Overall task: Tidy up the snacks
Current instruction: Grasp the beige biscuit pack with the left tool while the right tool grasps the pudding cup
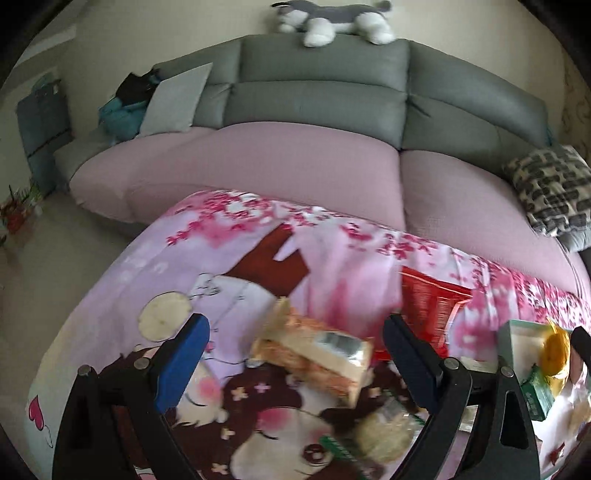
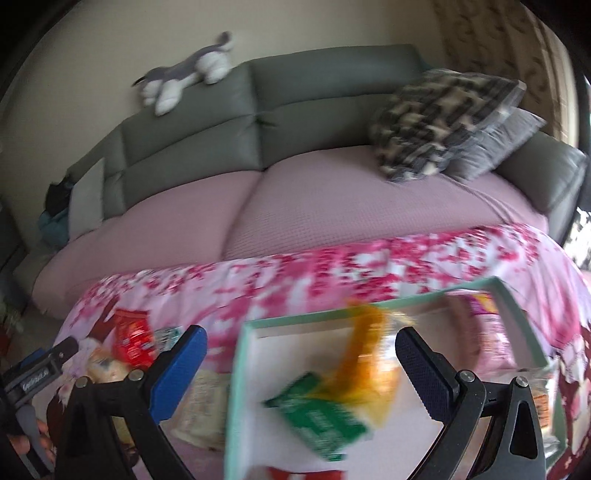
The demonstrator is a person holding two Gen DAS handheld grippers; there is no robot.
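Note:
My left gripper [image 1: 295, 354] hovers open over a wrapped sandwich [image 1: 314, 354] that lies on the pink cartoon tablecloth [image 1: 110, 332]; its pads do not touch it. A red snack pack [image 1: 432, 306] lies beyond it, and a pale round wrapped snack [image 1: 384, 432] lies nearer. My right gripper [image 2: 303, 365] stands open above a mint-rimmed box [image 2: 236, 369]. The box holds an orange pack [image 2: 369, 362], a green pack [image 2: 317, 417] and a pink pack [image 2: 487, 332]. Nothing is gripped. The right wrist view is blurred.
A grey sofa with a pink cover [image 1: 258, 166] runs behind the table, with a patterned cushion [image 2: 443, 122] and a plush toy [image 1: 332, 18] on it. More snacks [image 2: 133, 339] lie left of the box. A person's hand [image 2: 22, 443] shows at the lower left.

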